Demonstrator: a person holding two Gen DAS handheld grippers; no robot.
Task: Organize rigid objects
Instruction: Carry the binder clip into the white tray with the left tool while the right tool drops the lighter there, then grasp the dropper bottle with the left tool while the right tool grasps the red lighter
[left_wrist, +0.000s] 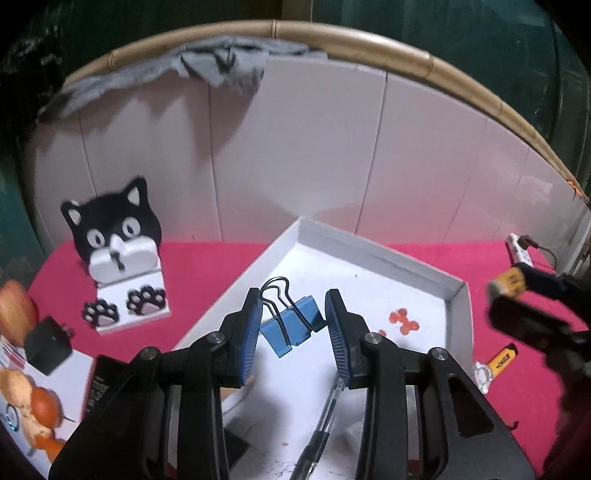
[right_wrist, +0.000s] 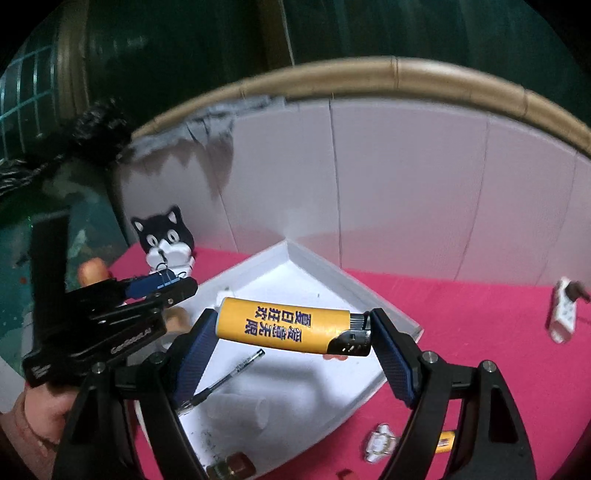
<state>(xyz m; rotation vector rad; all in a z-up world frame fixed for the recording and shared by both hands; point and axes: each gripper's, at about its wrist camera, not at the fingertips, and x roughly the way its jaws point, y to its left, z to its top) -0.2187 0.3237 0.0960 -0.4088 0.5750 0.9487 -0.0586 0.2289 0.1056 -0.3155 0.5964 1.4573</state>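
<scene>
My left gripper is shut on a blue binder clip, held above the white tray. It also shows in the right wrist view at the left. My right gripper is shut on a yellow lighter by its two ends, crosswise, over the white tray. The lighter shows blurred in the left wrist view. A black pen and a small red bone-shaped piece lie in the tray.
A red cloth covers the table, white panels behind. A black-and-white cat stand is at back left, a black cube and printed card beside it. A second yellow lighter, a clear piece and a white power strip lie right of the tray.
</scene>
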